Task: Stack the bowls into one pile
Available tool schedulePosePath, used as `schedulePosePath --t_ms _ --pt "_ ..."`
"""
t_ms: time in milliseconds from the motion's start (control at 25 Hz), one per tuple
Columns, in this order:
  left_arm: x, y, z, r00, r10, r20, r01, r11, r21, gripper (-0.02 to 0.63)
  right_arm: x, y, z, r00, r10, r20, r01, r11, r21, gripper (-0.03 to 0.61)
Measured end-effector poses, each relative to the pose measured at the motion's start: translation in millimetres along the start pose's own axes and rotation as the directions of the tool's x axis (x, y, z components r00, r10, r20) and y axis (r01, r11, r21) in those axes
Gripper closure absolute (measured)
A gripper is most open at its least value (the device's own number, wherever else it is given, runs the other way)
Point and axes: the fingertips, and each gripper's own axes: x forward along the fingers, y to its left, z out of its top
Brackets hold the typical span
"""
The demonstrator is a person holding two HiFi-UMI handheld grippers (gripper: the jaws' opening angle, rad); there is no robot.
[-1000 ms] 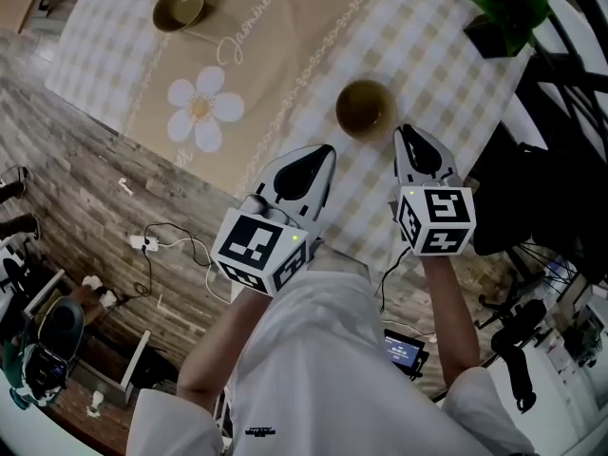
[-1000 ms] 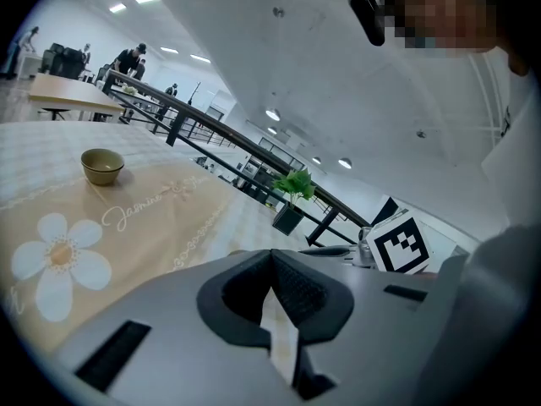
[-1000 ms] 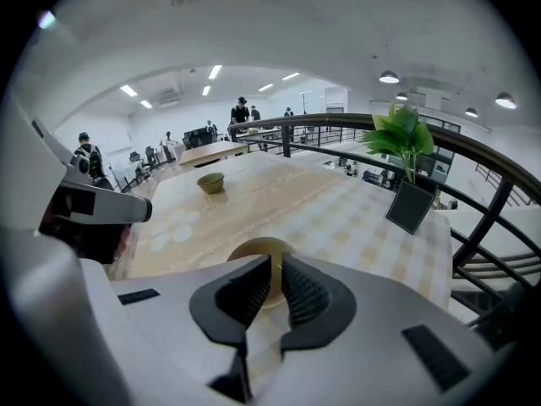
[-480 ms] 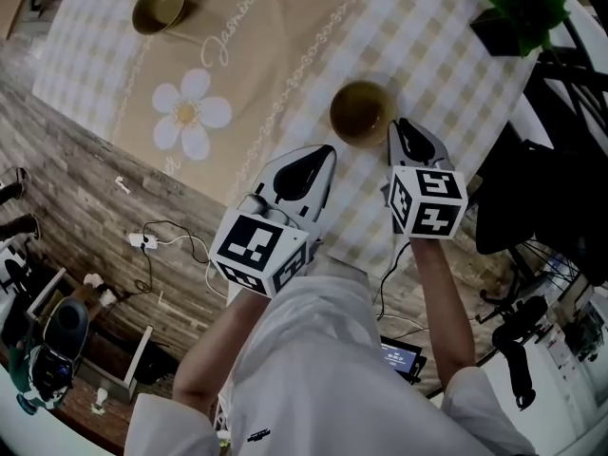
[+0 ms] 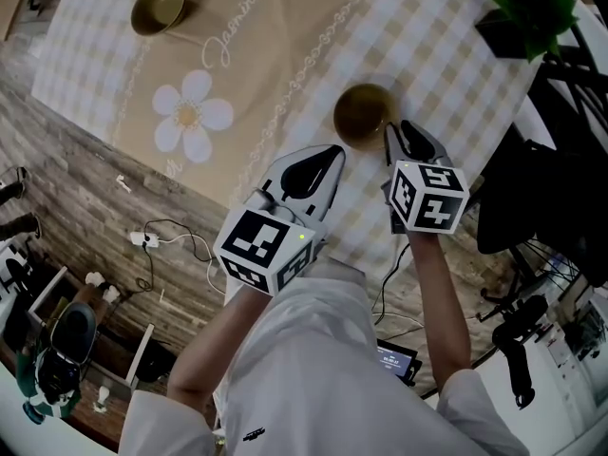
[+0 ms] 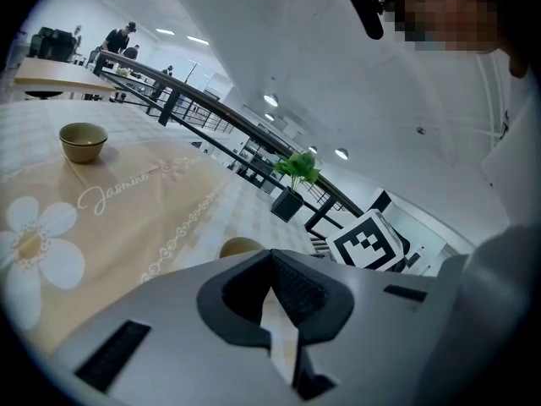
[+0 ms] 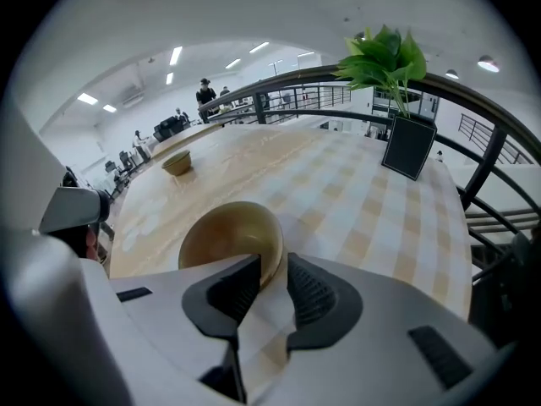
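Two bowls sit well apart on the surface [image 5: 446,55], unstacked. The near bowl [image 5: 364,112], olive-brown and upright, rests on the checked cloth [image 5: 432,27] just beside the edge of the beige flower-print runner [image 5: 275,55]. The far bowl [image 5: 158,6] stands at the runner's opposite end, alone.

The right gripper [image 5: 394,126] is at the near bowl's side. In the right gripper view its jaws are slightly apart, with the bowl's [image 7: 232,242] rim right at the mouth of the gap and cloth visible between the pads; nothing is clamped.

The left gripper [image 5: 328,152] hovers over the cloth near the surface's edge, a little short of the same bowl. Its jaws meet at the tips and hold nothing; in the left gripper view, the near bowl [image 6: 240,246] peeks just above them, with the far bowl [image 6: 83,142] beyond.

A potted plant [image 5: 522,12] stands at the surface's corner, beside a dark railing [image 7: 473,100].
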Motion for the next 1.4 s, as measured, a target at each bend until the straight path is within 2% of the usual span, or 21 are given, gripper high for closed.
schedulePosePath --t_ms 200,280,520,800,1160,1400 --pt "-4.5 5.3 2.3 1.000 0.003 0.000 -0.003 1.000 -0.002 0.597 5.8 3.8 -3.5 0.999 0.017 -0.034 -0.016 0.999 0.035 0.484" --pt "-6.4 7.3 4.5 1.000 0.005 0.005 -0.004 1.000 -0.005 0.597 4.9 4.0 -0.1 1.000 0.011 -0.025 -0.010 0.999 0.033 0.528" --pt "-11.7 13.4 8.2 1.000 -0.001 0.009 0.001 1.000 -0.008 0.597 2.7 16.3 13.6 0.999 0.047 -0.004 -0.047 0.999 0.025 0.538" --pt "-22.6 21.4 12.5 1.000 0.008 0.017 -0.008 1.000 -0.004 0.597 -3.2 27.9 15.5 0.995 0.094 -0.010 -0.094 0.994 0.060 0.540" --pt "-45.5 32.4 21.4 0.998 0.036 0.045 -0.035 0.999 -0.002 0.597 -22.2 51.9 35.5 0.993 0.114 0.013 -0.114 0.994 -0.003 0.540" --pt "-58.7 13.5 42.9 0.995 0.058 0.079 -0.059 0.998 0.001 0.597 -48.7 57.3 61.0 0.990 0.138 0.032 -0.137 0.990 -0.045 0.540"
